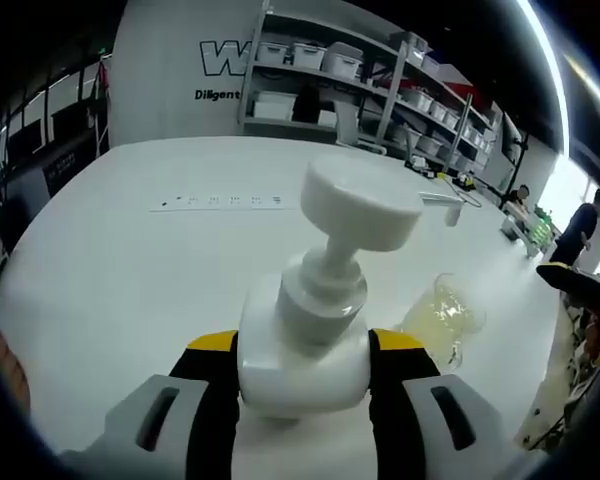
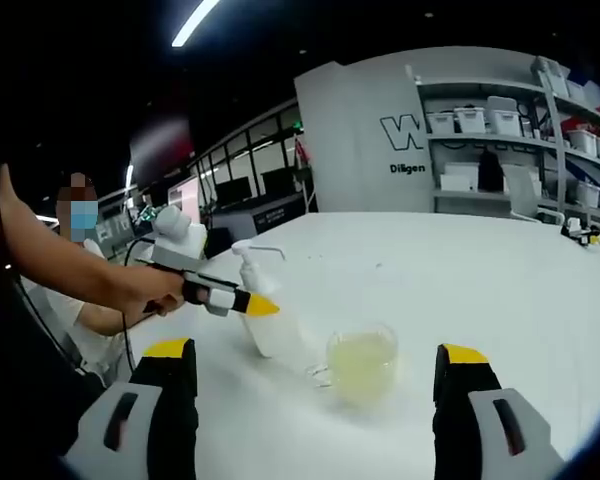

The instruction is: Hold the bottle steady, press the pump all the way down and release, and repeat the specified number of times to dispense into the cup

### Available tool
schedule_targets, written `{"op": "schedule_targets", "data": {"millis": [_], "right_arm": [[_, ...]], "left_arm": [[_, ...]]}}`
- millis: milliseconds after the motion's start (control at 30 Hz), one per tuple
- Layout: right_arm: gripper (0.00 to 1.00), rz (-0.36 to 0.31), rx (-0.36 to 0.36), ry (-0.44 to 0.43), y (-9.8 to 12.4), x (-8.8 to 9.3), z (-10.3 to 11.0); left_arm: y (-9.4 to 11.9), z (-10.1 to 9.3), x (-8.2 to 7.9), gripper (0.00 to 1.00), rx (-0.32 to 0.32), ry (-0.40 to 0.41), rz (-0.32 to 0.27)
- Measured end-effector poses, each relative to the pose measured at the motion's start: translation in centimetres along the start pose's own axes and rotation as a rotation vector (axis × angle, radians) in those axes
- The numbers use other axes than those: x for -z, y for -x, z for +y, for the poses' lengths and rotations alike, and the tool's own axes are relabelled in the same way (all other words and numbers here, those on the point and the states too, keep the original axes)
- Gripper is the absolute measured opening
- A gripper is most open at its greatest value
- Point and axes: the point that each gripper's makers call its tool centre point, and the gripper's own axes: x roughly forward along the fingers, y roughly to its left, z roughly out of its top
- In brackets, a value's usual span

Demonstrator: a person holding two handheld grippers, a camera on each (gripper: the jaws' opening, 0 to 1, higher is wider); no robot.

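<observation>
The left hand-held gripper [image 1: 305, 375] is clamped on the upright bottle [image 1: 305, 355], its spout pointing over the cup [image 2: 361, 362]; the right hand-held gripper [image 2: 315, 385] stands apart, near the cup

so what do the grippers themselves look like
Both grippers have two black jaws with yellow tips on pale grey slotted bases: the left gripper and the right gripper match. Seen from the right gripper view, a dark cable hangs from the left gripper's grey handle, and the person wears a white short sleeve.

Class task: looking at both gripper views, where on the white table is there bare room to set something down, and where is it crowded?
Bare table stretches behind the cup toward the shelves. It is crowded where the left gripper clamps the pump bottle, close beside the cup.
</observation>
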Motion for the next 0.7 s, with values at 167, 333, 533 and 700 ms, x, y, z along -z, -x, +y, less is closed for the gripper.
{"op": "schedule_targets", "data": {"millis": [167,333,533,700], "right_arm": [[0.99,0.003,0.011,-0.003,0.4,0.4,-0.1],[0.99,0.003,0.015,-0.014,0.6,0.7,-0.2],[0.99,-0.005,0.015,-0.023,0.7,0.7,-0.1],[0.99,0.006,0.012,-0.019,0.7,1.2,0.1]], "left_arm": [[0.3,0.0,0.1,0.48,0.016,-0.009,-0.007],[1.2,0.2,0.6,0.49,0.011,0.018,-0.003],[2.4,-0.2,0.9,0.45,0.015,0.021,-0.025],[3.1,-0.6,1.2,0.45,0.021,0.029,-0.032]]}}
